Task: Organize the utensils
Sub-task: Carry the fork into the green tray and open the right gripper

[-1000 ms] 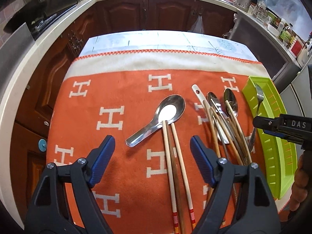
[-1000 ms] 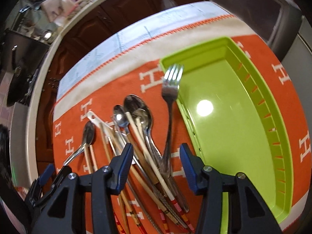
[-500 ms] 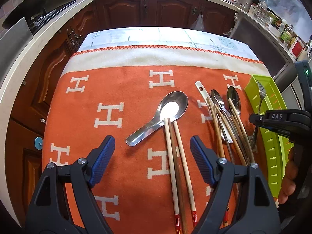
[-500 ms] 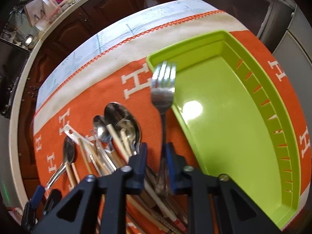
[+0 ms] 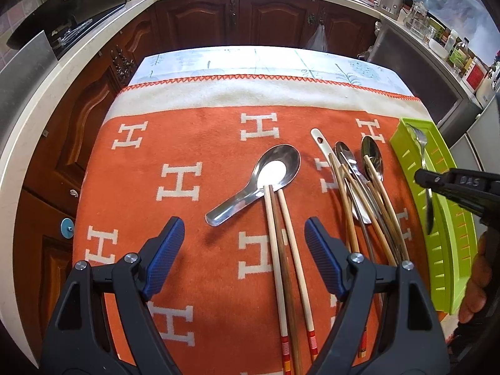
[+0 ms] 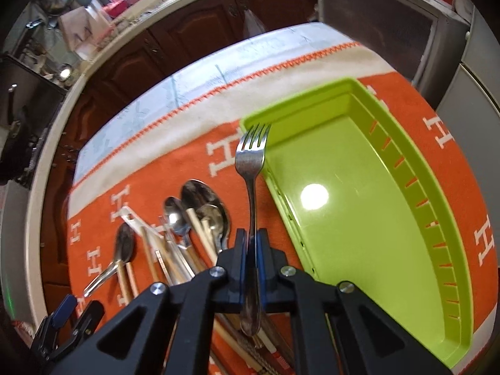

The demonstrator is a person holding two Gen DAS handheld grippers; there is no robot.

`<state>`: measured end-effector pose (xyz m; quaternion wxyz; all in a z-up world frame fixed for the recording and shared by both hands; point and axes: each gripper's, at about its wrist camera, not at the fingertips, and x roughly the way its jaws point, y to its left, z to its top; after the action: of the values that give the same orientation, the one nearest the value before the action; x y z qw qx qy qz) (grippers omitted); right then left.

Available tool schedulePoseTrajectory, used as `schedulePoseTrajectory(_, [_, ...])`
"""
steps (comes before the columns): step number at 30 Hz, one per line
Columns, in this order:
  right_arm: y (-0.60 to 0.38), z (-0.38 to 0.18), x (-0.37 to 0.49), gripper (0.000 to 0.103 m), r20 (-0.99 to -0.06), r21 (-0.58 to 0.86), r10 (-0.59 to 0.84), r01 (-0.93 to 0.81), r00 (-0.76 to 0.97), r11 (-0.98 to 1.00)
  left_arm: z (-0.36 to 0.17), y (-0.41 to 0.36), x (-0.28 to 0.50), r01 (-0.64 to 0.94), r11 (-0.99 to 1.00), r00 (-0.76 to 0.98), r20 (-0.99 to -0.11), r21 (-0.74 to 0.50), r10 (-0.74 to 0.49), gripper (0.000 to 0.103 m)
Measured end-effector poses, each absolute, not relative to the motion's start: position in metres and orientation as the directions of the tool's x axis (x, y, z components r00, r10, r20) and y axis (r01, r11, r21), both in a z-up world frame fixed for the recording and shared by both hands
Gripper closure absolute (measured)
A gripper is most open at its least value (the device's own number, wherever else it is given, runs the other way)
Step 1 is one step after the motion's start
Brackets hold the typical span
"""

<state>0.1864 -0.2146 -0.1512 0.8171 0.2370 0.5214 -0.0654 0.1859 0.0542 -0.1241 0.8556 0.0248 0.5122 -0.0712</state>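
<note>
My right gripper (image 6: 251, 243) is shut on a steel fork (image 6: 252, 168), held above the left rim of the green tray (image 6: 415, 168); the fork's tines point away. The right gripper (image 5: 420, 177) and the fork (image 5: 422, 150) also show in the left wrist view over the tray (image 5: 450, 250). My left gripper (image 5: 243, 250) is open and empty above the orange cloth. A large steel soup spoon (image 5: 265, 178) and several chopsticks (image 5: 287, 250) lie just ahead of it. A pile of spoons and chopsticks (image 5: 362, 187) lies to the right, beside the tray.
The orange cloth with white H marks (image 5: 181, 181) covers the table; a white band and pale tablecloth (image 5: 250, 65) lie at the far edge. Dark wooden cabinets (image 5: 256, 15) and a counter surround the table. The inside of the tray (image 6: 359, 203) holds nothing.
My right gripper closed on the fork's handle and lifted it off the pile, carrying it toward the tray's rim. My left gripper stayed open and barely moved.
</note>
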Motion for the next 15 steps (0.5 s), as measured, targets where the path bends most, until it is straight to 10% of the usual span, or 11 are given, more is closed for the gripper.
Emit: schedulePoseTrajectory(15, [-0.245,-0.122,0.142,0.097,-0.867,0.297,0.151,0.250,0.475,0.921,-0.117,0.048,0.164,0.147,0.989,0.469,-0.880,-0.010,-0.078,0.026])
